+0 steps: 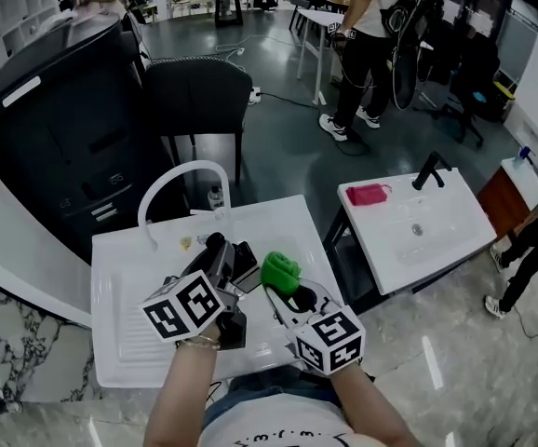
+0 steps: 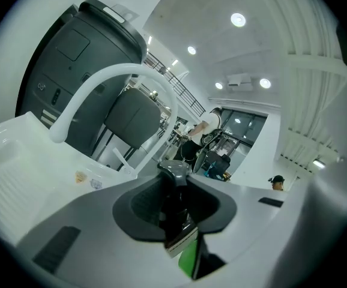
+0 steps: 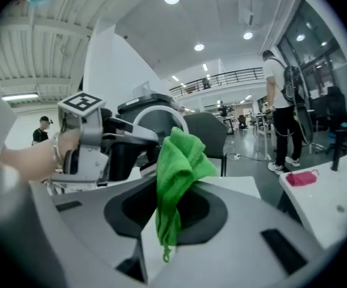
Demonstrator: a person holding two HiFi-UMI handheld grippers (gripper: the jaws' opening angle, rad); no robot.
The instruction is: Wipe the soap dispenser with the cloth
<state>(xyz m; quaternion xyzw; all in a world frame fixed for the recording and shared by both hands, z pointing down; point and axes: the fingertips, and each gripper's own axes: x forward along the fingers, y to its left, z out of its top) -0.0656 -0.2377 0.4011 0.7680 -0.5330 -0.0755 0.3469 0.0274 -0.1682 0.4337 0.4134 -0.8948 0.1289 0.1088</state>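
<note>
My left gripper [image 1: 228, 261] is shut on a black soap dispenser [image 1: 235, 257] and holds it above the white sink unit [image 1: 120, 338]. In the left gripper view the dispenser's body [image 2: 175, 212] stands between the jaws with its pump head [image 2: 173, 169] on top. My right gripper [image 1: 286, 291] is shut on a bunched green cloth [image 1: 280, 271], which lies just right of the dispenser. In the right gripper view the cloth [image 3: 176, 164] rises out of the jaws, with the dispenser [image 3: 122, 156] close on its left. A corner of the cloth [image 2: 188, 260] shows below the dispenser.
A white curved faucet [image 1: 178, 180] arches over the back of the sink unit. A second white sink [image 1: 437, 240] at the right carries a pink cloth [image 1: 367, 194] and a black faucet [image 1: 429, 169]. A black chair [image 1: 196, 96], a dark cabinet [image 1: 55, 110] and a standing person [image 1: 369, 35] are beyond.
</note>
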